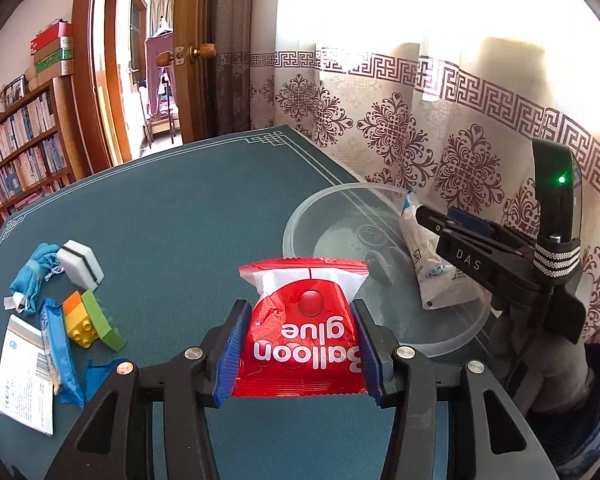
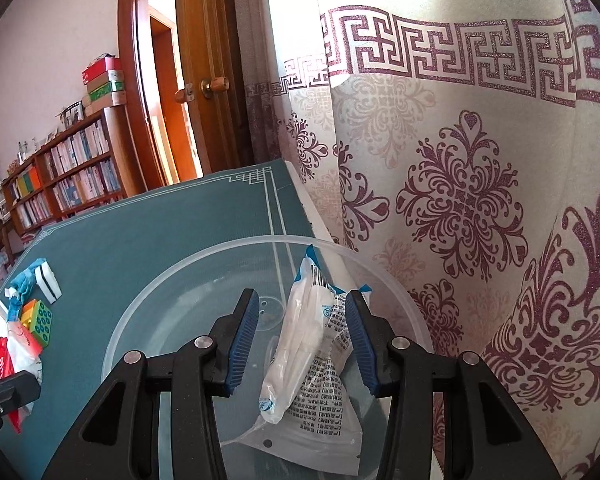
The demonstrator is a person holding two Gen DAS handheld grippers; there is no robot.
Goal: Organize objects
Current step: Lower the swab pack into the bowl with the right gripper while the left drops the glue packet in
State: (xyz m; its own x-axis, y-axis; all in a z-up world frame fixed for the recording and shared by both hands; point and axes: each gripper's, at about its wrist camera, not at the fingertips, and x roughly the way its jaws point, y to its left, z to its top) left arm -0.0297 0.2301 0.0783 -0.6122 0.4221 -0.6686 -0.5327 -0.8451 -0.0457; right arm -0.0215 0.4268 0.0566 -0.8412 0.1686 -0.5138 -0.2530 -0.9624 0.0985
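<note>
A red "Balloon glue" packet (image 1: 300, 344) sits upright between the blue pads of my left gripper (image 1: 300, 308), which is shut on it just above the green table mat, left of a clear plastic bowl (image 1: 300, 216). A white printed packet (image 1: 424, 256) leans inside the bowl against its right wall. My right gripper (image 2: 300, 296) hovers over the bowl (image 2: 180, 268), open. The white packet (image 2: 308, 360) stands between its fingers, brushing the right pad and apart from the left one. The same gripper (image 1: 436, 222) shows from the side in the left wrist view.
On the mat's left lie a blue cloth (image 1: 36, 268), a white sponge (image 1: 80, 260), toy bricks (image 1: 88, 320), a blue wrapper (image 1: 58, 352) and a white paper packet (image 1: 24, 384). A patterned curtain (image 2: 460, 200) hangs close behind the bowl along the table's far edge.
</note>
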